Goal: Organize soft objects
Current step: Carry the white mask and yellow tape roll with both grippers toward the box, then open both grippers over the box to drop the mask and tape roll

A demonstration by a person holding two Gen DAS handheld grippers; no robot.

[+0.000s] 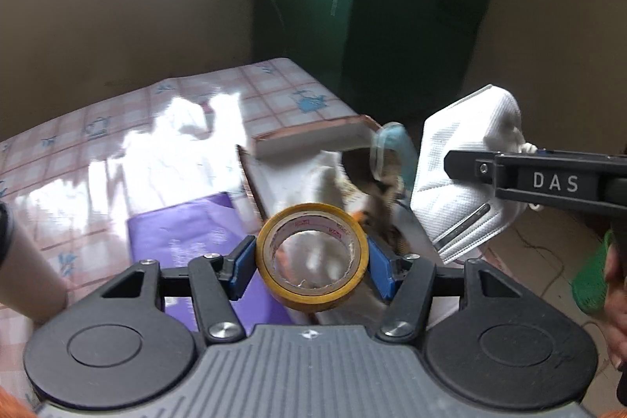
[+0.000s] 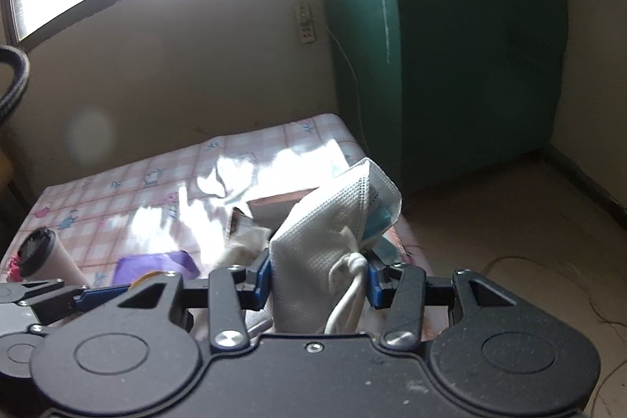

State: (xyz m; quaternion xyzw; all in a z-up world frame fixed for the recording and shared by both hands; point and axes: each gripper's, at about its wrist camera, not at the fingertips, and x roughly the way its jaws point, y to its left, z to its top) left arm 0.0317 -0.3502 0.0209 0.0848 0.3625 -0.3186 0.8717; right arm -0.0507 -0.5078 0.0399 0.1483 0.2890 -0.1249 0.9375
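Nearest the left wrist camera, the left gripper (image 1: 312,261) is clenched at about half its spread on a yellow-brown roll of clear packing tape (image 1: 312,258), its blue pads bearing on the roll's curved outer wall. That round, hard rim is the weak point: I judge a tilt or a jolt could let the roll twist out and drop.

The right gripper (image 2: 318,281) grips a bundle of white fabric face masks (image 2: 329,222) with a knotted white ear loop (image 2: 354,263) at its right pad. The loose loops could snag the other gripper, and the soft stack may slip free layer by layer.

Beyond both lies an open cardboard box (image 1: 309,138) of mixed clutter on the pink checked surface (image 1: 117,128); a release short of it would miss.
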